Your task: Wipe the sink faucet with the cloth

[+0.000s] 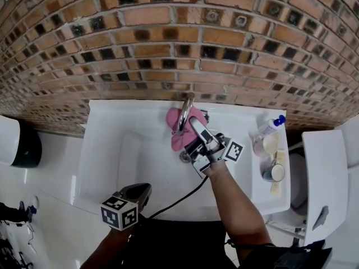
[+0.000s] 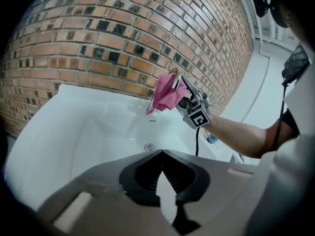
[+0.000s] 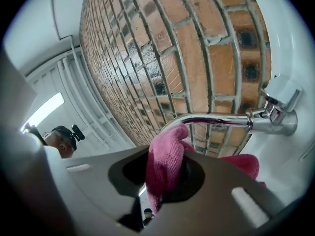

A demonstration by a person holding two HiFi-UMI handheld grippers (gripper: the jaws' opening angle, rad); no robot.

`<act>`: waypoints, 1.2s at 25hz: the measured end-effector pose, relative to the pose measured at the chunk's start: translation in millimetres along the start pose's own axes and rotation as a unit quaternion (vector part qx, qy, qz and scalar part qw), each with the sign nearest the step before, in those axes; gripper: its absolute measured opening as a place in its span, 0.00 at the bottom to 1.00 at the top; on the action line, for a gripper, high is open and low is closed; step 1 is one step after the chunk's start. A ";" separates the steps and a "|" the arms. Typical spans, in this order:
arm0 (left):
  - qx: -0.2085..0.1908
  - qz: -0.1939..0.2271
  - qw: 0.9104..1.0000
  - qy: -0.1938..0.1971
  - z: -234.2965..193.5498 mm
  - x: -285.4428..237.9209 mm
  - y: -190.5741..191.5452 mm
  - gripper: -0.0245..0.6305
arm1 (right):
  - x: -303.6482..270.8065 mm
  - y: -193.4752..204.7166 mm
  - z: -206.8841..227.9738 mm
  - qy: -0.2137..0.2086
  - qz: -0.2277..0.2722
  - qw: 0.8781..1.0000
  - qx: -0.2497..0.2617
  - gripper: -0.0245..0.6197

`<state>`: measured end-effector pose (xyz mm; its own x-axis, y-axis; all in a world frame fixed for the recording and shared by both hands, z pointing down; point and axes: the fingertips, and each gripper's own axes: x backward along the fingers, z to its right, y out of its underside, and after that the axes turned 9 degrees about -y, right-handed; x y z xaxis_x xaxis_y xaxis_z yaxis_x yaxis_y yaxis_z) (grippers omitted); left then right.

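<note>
The chrome faucet (image 1: 185, 108) rises at the back of the white sink (image 1: 112, 110). A pink cloth (image 1: 178, 129) hangs against its spout. My right gripper (image 1: 194, 126) is shut on this cloth and holds it up to the spout. In the right gripper view the cloth (image 3: 167, 161) bulges out between the jaws just under the curved spout (image 3: 216, 121). My left gripper (image 1: 145, 189) hovers by the sink's front edge with its jaws shut on nothing. From the left gripper view (image 2: 160, 178) the cloth (image 2: 166, 95) and the right gripper (image 2: 191, 102) show across the basin.
A brick wall (image 1: 168, 43) stands close behind the sink. A bottle with a blue cap (image 1: 271, 126) and small containers (image 1: 274, 172) sit on the sink's right ledge. The drain (image 2: 150, 147) lies mid-basin. A dark bin (image 1: 22, 145) is at the left.
</note>
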<state>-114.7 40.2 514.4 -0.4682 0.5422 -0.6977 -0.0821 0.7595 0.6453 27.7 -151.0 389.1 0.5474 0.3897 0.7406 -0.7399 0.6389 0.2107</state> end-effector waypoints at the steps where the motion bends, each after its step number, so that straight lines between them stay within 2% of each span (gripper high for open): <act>1: 0.002 0.000 1.000 -0.001 0.9 -1.1 0.7 0.04 | 1.5 1.4 0.1 -0.003 -0.003 1.000 -0.005 0.11; 5: 0.008 -0.002 1.000 -0.003 5.8 -7.0 2.2 0.04 | 9.1 7.5 1.9 -0.004 -0.009 1.000 -0.028 0.11; 8: 0.013 0.000 1.000 -0.001 11.4 -11.8 1.2 0.04 | 15.1 13.1 1.0 0.010 -0.029 0.999 -0.023 0.11; 12: 0.015 -0.001 1.000 0.007 18.4 -19.7 -2.3 0.04 | 20.9 22.0 -3.9 0.034 -0.079 0.996 -0.009 0.11; 15: 0.012 -0.004 1.000 0.015 21.6 -24.6 -5.2 0.04 | 29.7 30.7 -4.7 0.069 -0.137 0.988 0.011 0.11; 17: 0.008 -0.009 1.000 0.020 21.8 -28.5 -6.7 0.04 | 36.6 24.5 -6.2 0.117 -0.185 0.973 0.070 0.11; 20: 0.004 -0.014 1.000 0.025 17.4 -35.8 -12.9 0.04 | 27.9 -2.5 -20.6 0.175 -0.238 0.939 0.175 0.11; 23: 0.003 -0.011 1.000 0.026 13.1 -39.7 -21.8 0.04 | 7.1 -34.0 -34.2 0.230 -0.260 0.904 0.250 0.11; 27: 0.011 0.006 1.000 0.028 13.6 -40.0 -37.0 0.04 | -10.5 -89.3 -29.8 0.314 -0.246 0.864 0.306 0.11; 30: 0.023 0.016 0.999 0.024 11.4 -39.8 -42.9 0.04 | -13.8 -112.0 -2.1 0.354 -0.253 0.845 0.310 0.11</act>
<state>-82.5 -9.9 510.9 -0.5117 0.5500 -0.6601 -0.0267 0.7577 0.6520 103.8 -226.6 353.9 0.7901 0.6094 -0.0654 -0.2828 0.4571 0.8433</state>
